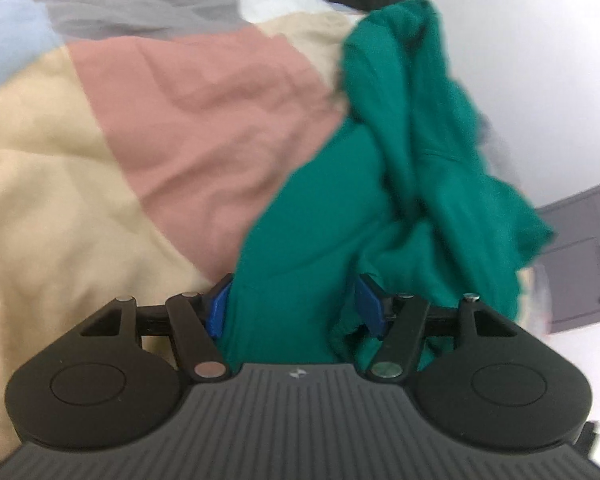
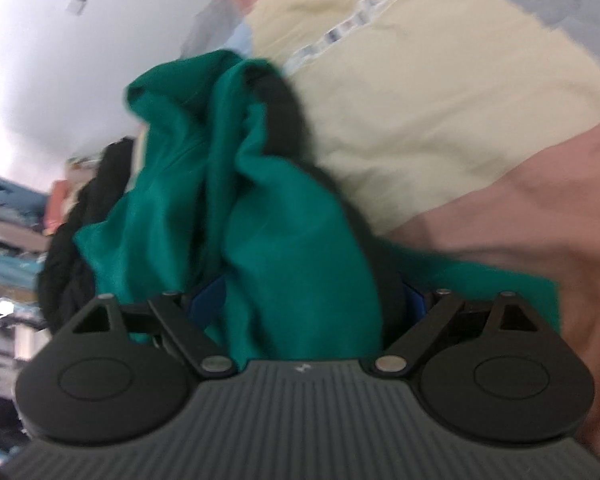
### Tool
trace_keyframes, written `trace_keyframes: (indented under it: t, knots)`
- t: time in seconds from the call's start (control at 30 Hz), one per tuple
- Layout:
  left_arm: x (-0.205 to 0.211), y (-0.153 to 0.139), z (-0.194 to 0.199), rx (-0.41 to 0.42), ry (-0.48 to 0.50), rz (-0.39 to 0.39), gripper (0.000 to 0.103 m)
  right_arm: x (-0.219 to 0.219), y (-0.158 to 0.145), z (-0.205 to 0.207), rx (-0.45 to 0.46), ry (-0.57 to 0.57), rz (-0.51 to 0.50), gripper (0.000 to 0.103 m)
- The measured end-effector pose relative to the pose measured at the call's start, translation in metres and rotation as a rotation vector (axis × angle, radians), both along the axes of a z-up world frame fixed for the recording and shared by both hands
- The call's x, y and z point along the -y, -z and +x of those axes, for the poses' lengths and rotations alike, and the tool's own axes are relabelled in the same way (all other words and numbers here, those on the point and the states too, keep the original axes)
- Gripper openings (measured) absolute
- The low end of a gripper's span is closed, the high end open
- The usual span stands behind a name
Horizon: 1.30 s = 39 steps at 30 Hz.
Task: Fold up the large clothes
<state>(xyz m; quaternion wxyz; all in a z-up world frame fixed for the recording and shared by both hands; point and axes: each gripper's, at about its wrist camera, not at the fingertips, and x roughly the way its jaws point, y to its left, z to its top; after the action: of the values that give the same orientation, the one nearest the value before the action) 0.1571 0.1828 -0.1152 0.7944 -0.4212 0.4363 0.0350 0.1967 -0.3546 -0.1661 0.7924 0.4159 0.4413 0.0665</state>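
A large green garment (image 1: pixel 400 152) lies bunched on a patchwork bedspread (image 1: pixel 204 120). In the left wrist view it runs from the upper right down into my left gripper (image 1: pixel 296 300). The jaws stand wide, the cloth fills the gap between the blue pads (image 1: pixel 218 308), and I see no pinch. In the right wrist view the green garment (image 2: pixel 284 248) heaps up in front of my right gripper (image 2: pixel 308 300) and drapes between its widely spread jaws. The blue pads (image 2: pixel 416 304) are mostly covered by cloth. A black edge (image 2: pixel 288 112) runs along the garment's right side.
The bedspread (image 2: pixel 420 120) has beige, pink, grey and light blue patches. A dark garment (image 2: pixel 72 248) lies left of the green one in the right wrist view, with blurred cluttered shelves (image 2: pixel 4 240) behind it. A grey cabinet (image 1: pixel 580 252) stands beside the bed.
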Motion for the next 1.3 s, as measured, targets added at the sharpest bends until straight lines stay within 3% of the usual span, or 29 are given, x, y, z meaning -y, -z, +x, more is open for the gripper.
trace_keyframes:
  t: [0.1, 0.17, 0.27, 0.4, 0.53, 0.7, 0.9, 0.93, 0.97, 1.0, 1.03, 1.07, 1.17, 1.3]
  knots:
    - [0.005, -0.007, -0.003, 0.086, 0.074, -0.100, 0.068, -0.005, 0.002, -0.003, 0.021, -0.054, 0.145, 0.089]
    - [0.013, -0.013, -0.004, 0.121, 0.121, -0.110, 0.071, -0.014, -0.002, -0.003, 0.042, -0.095, 0.186, 0.089]
    - [0.021, -0.013, -0.002, 0.075, 0.130, -0.038, 0.071, -0.021, -0.011, -0.007, 0.058, -0.130, 0.144, 0.089]
    - [0.029, -0.003, 0.004, -0.024, 0.146, 0.026, 0.071, -0.022, -0.004, -0.008, -0.011, -0.050, -0.007, 0.084]
    - [0.040, -0.002, 0.011, -0.043, 0.188, 0.067, 0.071, -0.035, -0.006, -0.003, -0.006, -0.093, -0.072, 0.084]
    - [0.039, -0.006, 0.006, 0.037, 0.248, -0.014, 0.071, -0.040, -0.003, -0.002, 0.008, -0.182, -0.010, 0.087]
    - [0.063, -0.003, 0.015, -0.023, 0.303, 0.119, 0.071, -0.052, -0.002, -0.001, -0.001, -0.237, -0.051, 0.086]
    - [0.062, -0.003, 0.014, -0.022, 0.298, 0.120, 0.071, -0.057, -0.002, 0.001, -0.003, -0.251, -0.081, 0.082]
    - [0.062, -0.004, 0.015, -0.019, 0.291, 0.122, 0.066, -0.060, -0.001, 0.003, -0.004, -0.260, -0.113, 0.067]
    - [0.062, -0.006, 0.013, -0.014, 0.282, 0.124, 0.061, -0.062, -0.003, 0.002, -0.003, -0.258, -0.147, 0.058]
    - [0.063, -0.006, 0.012, -0.010, 0.269, 0.126, 0.048, -0.062, -0.005, 0.001, 0.001, -0.252, -0.165, 0.037]
    - [0.060, -0.007, 0.009, -0.003, 0.253, 0.117, 0.038, -0.061, -0.006, 0.000, 0.006, -0.246, -0.161, 0.027]
    - [0.040, -0.010, -0.003, 0.060, 0.206, 0.041, 0.019, -0.050, -0.012, -0.005, 0.054, -0.235, -0.065, 0.020]
    - [0.018, -0.028, -0.018, 0.170, 0.143, -0.099, 0.012, -0.030, -0.025, -0.014, 0.148, -0.204, 0.107, 0.015]
